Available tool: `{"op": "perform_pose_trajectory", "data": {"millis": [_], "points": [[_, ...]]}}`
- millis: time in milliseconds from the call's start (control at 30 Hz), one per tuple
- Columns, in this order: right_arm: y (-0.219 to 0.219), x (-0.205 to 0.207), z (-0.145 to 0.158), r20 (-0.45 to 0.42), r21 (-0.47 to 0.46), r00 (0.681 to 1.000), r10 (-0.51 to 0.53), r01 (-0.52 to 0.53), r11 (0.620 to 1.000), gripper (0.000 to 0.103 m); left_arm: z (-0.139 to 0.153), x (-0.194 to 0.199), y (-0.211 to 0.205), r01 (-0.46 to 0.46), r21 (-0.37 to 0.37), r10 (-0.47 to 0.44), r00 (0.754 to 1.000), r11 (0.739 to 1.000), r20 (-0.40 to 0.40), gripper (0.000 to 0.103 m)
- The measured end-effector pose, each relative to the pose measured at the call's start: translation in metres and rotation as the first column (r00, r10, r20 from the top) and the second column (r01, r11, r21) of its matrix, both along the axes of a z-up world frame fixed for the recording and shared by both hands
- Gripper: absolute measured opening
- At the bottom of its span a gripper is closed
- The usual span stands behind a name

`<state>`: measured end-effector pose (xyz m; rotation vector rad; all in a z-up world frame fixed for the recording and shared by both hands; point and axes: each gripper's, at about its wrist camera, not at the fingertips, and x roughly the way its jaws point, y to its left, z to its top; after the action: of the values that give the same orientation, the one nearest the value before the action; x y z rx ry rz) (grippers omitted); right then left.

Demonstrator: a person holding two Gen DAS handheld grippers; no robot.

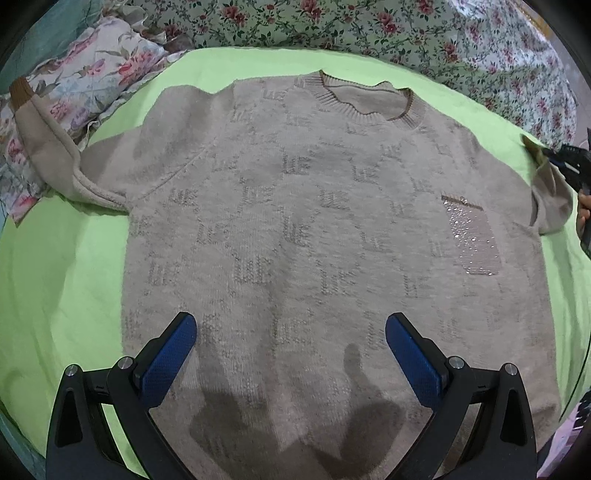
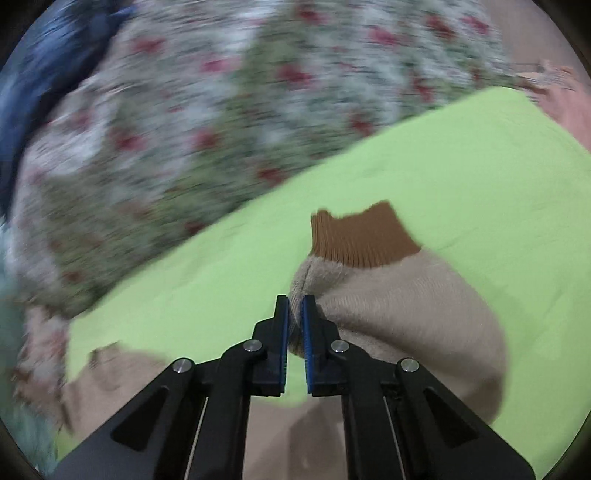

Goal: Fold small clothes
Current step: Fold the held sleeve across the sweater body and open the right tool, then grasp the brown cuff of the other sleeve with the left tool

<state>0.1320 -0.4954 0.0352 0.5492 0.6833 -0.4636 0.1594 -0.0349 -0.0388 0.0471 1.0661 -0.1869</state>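
- Left wrist view: the sweater [image 1: 314,229] lies flat, front up, on the green sheet [image 1: 55,280] and fills the centre of the frame.
- Its collar [image 1: 369,99] sits at upper centre; a sparkly pocket patch [image 1: 471,236] is at right of centre.
- One sleeve [image 1: 48,155] runs to the upper left edge and ends in a brown cuff [image 1: 20,94] on a flowered pillow [image 1: 92,74].
- The left claw [image 1: 291,332] is at lower centre, jaws spread wide above the sweater's lower part, nothing between them.
- At the right edge the right claw [image 1: 554,155] grips the other sleeve [image 1: 550,195]; part of a hand [image 1: 583,212] shows beside it.
- A flowered bedspread [image 1: 369,33] covers the top of the frame.
- Right wrist view: the background is blurred.
- The right claw [image 2: 295,310] at lower centre is pinched narrow on a fold of the beige sleeve [image 2: 406,306].
- The sleeve's brown cuff [image 2: 362,236] is just above the claw, over the green sheet [image 2: 480,166].
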Motion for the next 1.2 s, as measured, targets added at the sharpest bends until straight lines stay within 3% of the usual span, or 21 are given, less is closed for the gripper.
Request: {"op": "perform_pose_trajectory", "data": {"millis": [167,267,400,433,667,767,867,1100,1200], "points": [[0.1,0.032,0.015,0.077,0.051,0.972,0.223,-0.227,0.973,0.008,0.005,-0.006,0.009,-0.009,-0.033,0.01,1.0,0.999,0.015,0.102],[0.161,0.052,0.016,0.114,0.094,0.932,0.344,-0.355,0.93,0.008,0.009,-0.007,0.019,-0.025,-0.059,0.026,0.999,0.998,0.024,0.102],[0.244,0.076,0.011,0.162,0.126,0.847,0.507,-0.527,0.84,0.006,0.012,-0.008,0.036,-0.046,-0.098,0.05,0.998,0.994,0.033,0.102],[0.257,0.081,0.007,0.163,0.133,0.83,0.534,-0.555,0.821,0.002,0.012,-0.008,0.04,-0.051,-0.108,0.055,0.998,0.993,0.032,0.102],[0.336,0.098,-0.045,0.047,0.186,0.74,0.671,-0.667,0.722,0.001,0.008,0.0,0.058,-0.059,-0.175,0.062,0.998,0.983,0.009,0.102],[0.332,0.091,-0.056,0.008,0.208,0.746,0.666,-0.653,0.729,0.002,0.009,0.016,0.061,-0.046,-0.244,0.046,0.999,0.969,-0.007,0.102],[0.319,0.077,-0.055,-0.025,0.203,0.779,0.626,-0.609,0.766,0.002,0.007,0.046,0.05,0.002,-0.323,-0.01,1.0,0.947,-0.023,0.102],[0.27,0.034,-0.04,-0.042,0.179,0.856,0.515,-0.5,0.847,0.003,-0.025,0.113,-0.008,0.093,-0.358,-0.143,0.983,0.929,-0.116,0.102],[0.247,0.01,-0.033,-0.028,0.177,0.888,0.459,-0.448,0.877,0.003,-0.027,0.128,-0.028,0.127,-0.344,-0.163,0.983,0.93,-0.078,0.1]]}}
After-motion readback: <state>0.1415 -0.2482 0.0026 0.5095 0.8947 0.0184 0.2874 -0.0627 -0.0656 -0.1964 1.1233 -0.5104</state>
